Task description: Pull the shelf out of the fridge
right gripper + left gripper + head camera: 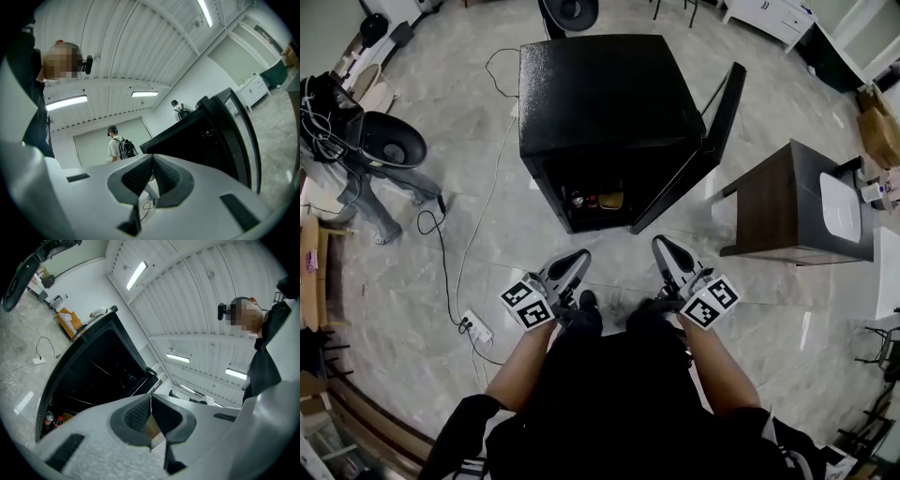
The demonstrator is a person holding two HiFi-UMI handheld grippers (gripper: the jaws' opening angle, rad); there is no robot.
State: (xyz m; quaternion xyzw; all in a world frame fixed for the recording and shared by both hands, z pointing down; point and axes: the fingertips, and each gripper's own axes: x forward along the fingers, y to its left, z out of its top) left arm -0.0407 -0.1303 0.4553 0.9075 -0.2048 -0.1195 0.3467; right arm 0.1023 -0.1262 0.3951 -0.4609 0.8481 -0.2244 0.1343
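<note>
Both jaw pairs were pressed together and empty as the left gripper (580, 254) and right gripper (662, 243) pointed at the black fridge (600, 94) just ahead of their tips. Its door (705, 155) stood open ahead and to the right of the right gripper. The shelf (98, 365) showed only as thin lines in the dark interior ahead of the left gripper, above the bottles (49, 419) low in the cabinet. The approach appeared to be the step in hand. Done well, it would call for opening the jaws before entry and taking the shelf's front edge evenly on both sides. The pull should then run straight and level, clear of the door and bottles.
</note>
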